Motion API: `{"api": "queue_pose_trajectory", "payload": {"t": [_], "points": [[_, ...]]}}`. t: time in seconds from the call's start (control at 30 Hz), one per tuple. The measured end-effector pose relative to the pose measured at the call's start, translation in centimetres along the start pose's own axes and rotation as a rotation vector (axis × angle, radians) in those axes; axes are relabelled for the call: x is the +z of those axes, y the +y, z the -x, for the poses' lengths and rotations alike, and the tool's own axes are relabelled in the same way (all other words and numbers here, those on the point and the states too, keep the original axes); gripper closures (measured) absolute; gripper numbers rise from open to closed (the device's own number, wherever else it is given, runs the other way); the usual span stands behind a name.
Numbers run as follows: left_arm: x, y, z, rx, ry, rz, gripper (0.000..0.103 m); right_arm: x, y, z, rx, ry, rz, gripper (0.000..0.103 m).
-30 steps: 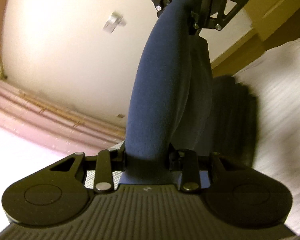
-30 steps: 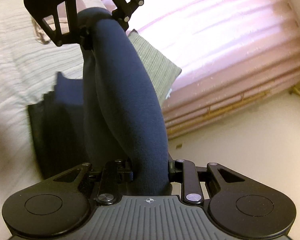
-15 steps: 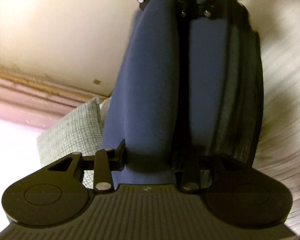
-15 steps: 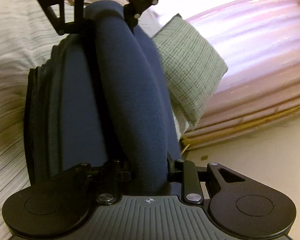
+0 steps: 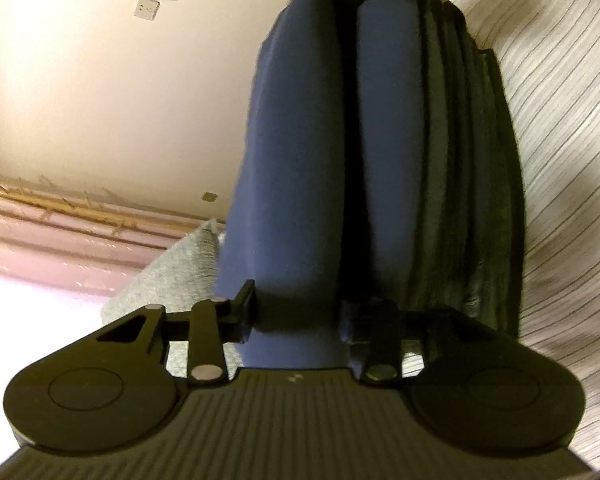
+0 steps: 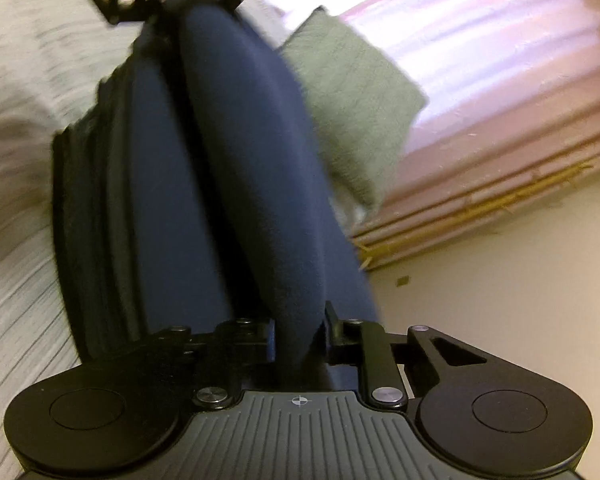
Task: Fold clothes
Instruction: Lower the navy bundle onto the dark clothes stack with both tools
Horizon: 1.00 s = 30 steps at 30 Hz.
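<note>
A navy blue garment (image 5: pixel 296 184) is stretched as a thick folded band between my two grippers. My left gripper (image 5: pixel 298 314) is shut on one end of it. My right gripper (image 6: pixel 300 340) is shut on the other end of the same navy garment (image 6: pixel 256 168). Each wrist view shows the opposite gripper at the top, clamped on the far end. The band lies right next to a stack of folded dark clothes (image 5: pixel 468 184), topped by a navy piece, on the striped bed cover (image 5: pixel 568 128). The same stack (image 6: pixel 100 208) appears in the right wrist view.
A green-grey checked cushion (image 6: pixel 352 108) lies on the bed beside the stack, also seen as a grey cushion (image 5: pixel 172 280) in the left view. Pink curtains (image 6: pixel 500 80) hang behind it. A cream wall (image 5: pixel 100 80) with a socket plate fills the left view.
Both grippers have carried the navy garment down toward the bed. The stack of folded clothes and the cushion now sit much closer, and the garment lies next to the stack's top.
</note>
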<state>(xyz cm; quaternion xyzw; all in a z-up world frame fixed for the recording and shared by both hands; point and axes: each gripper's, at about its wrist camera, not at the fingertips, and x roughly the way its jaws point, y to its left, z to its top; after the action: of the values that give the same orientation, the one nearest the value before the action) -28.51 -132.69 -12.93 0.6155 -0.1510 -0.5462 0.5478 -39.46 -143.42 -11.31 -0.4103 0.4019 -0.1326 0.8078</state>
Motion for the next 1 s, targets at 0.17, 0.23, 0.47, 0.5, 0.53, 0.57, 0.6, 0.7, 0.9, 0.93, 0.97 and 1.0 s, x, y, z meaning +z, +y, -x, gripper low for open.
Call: {"api": "queue_pose_trajectory", "payload": {"t": [0.17,0.23,0.47,0.5,0.53,0.57,0.6,0.7,0.9,0.93,0.97,1.0], "points": [[-0.7,-1.6,-1.1,-0.031,0.017,-0.012,0.068,0.8,2.5,2.3,0.036,-0.01,0.012,0.084],[-0.7,-2.6,-1.5,-0.042,0.025,-0.028,0.067,0.3,4.1,1.6,0.043,0.005,0.049,0.084],[-0.9,-2.0,0.1,-0.018,0.021,0.021,0.061,0.6,4.3,1.3,0.03,0.015,0.057,0.083],[-1.1,-1.6,0.7,-0.019,0.021,0.036,0.06,0.7,4.3,1.3,0.034,0.02,0.055,0.083],[-1.2,-1.2,1.2,-0.018,0.021,0.052,0.06,0.7,4.2,1.1,0.035,0.023,0.053,0.083],[-1.3,-1.1,1.5,-0.016,0.022,0.069,0.061,0.6,4.3,1.1,0.036,0.028,0.046,0.083],[-1.3,-1.2,1.4,-0.022,0.026,0.083,0.065,0.6,4.3,1.1,0.038,0.032,0.039,0.083],[-1.5,-1.9,0.5,-0.057,0.043,0.084,0.067,0.5,4.7,0.7,0.034,0.032,0.049,0.082],[-2.0,-1.3,1.1,-0.085,0.072,0.117,0.066,0.0,3.8,3.1,0.051,0.063,-0.002,0.072],[-2.2,-1.0,1.4,-0.086,0.082,0.131,0.066,-0.3,3.7,3.7,0.055,0.075,-0.022,0.072],[-2.5,-0.7,1.8,-0.085,0.096,0.147,0.066,-0.5,3.6,4.3,0.059,0.088,-0.041,0.072],[-2.8,-0.5,2.4,-0.079,0.105,0.166,0.066,-0.8,3.5,4.9,0.063,0.1,-0.061,0.072]]}}
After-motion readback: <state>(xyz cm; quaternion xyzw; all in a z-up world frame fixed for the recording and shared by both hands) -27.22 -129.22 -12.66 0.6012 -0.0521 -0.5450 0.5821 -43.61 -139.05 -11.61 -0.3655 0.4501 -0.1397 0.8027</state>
